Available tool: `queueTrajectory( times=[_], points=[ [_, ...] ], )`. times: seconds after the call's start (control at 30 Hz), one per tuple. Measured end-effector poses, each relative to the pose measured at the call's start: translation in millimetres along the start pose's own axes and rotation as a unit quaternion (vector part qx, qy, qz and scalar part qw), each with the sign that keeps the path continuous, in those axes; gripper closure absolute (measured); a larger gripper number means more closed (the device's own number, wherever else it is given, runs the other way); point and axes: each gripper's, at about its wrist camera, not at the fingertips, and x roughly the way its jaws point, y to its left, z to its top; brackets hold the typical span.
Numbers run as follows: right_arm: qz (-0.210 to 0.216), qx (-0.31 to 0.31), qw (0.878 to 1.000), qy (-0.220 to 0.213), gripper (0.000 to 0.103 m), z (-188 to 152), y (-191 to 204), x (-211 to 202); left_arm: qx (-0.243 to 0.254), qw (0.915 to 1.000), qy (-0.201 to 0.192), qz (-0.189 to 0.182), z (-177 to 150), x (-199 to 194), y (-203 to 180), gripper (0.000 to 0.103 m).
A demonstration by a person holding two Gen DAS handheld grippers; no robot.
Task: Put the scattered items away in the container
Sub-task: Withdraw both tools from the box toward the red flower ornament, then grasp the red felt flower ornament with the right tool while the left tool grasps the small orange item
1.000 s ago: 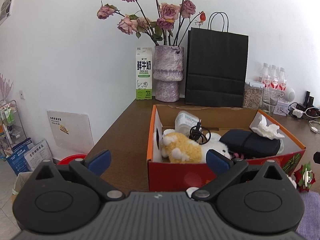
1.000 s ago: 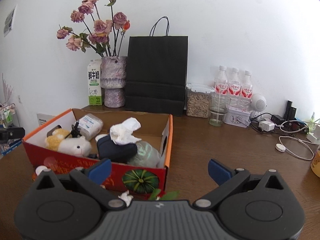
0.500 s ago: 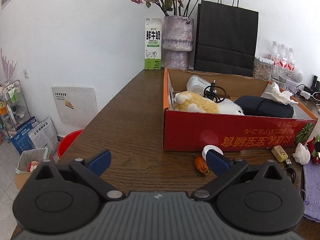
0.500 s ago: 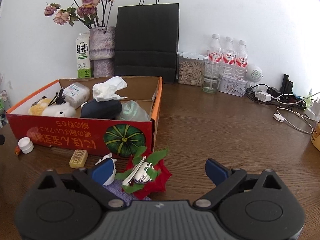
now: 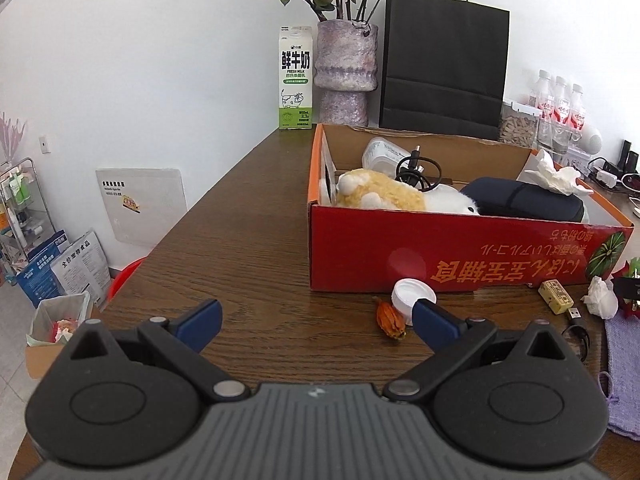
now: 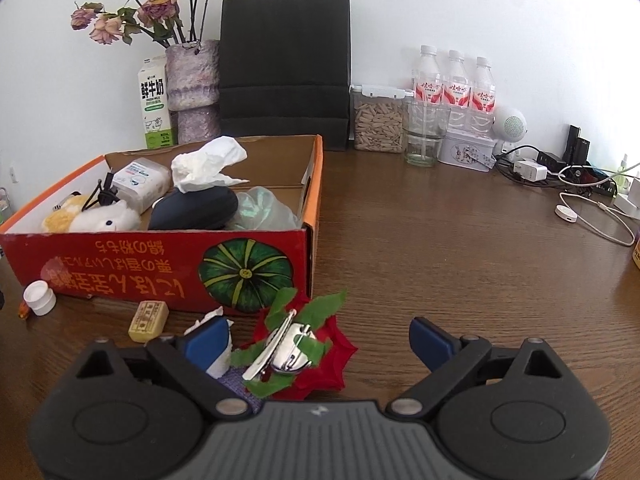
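The right gripper (image 6: pixel 318 334) is hovering low over the tabletop (image 6: pixel 460 248) with its fingers (image 6: pixel 430 340) standing wide apart and holding nothing; the red and green flower clip (image 6: pixel 298 346) is lying just ahead of them, toward the left finger, its silver clasp running diagonally from lower left to upper right. A crumpled tissue (image 6: pixel 214 342) is sitting just beside that left finger, and a small yellow block (image 6: pixel 149 320) is lying further left. The red cardboard box (image 6: pixel 160 268) is standing just behind these items, its near wall facing the gripper and its inside already crowded, so anything lifted is likely needing to clear that wall. The left gripper (image 5: pixel 316 318) is also standing with fingers apart and empty; a white cap (image 5: pixel 412 294) and an orange dried bud (image 5: pixel 390 320) are lying just beside its right finger, near the box front. By judgement, the right hand is the nearer one for the clip, the left for the cap. Open tabletop is lying to the right of the box.
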Motion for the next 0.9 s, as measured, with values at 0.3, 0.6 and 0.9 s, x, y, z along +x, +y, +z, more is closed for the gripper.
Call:
queueTrajectory(
  times=[0.3,0.6,0.9],
  points=[
    [0.017,-0.003,0.999,-0.033,0.069,-5.9,1.9,-9.3,0.016,0.9998,0.014,0.001,-1.5,11.9,-12.4,0.000],
    [0.019,0.017,0.999,-0.037,0.069,-9.1,-4.3,-9.4,0.030,0.9991,0.021,0.022,-3.5,19.6,-17.3,0.001],
    [0.019,0.021,0.999,-0.038,0.068,-10.6,-4.8,-9.9,0.022,0.9984,0.033,0.041,-3.9,24.7,-11.2,0.009]
  ],
)
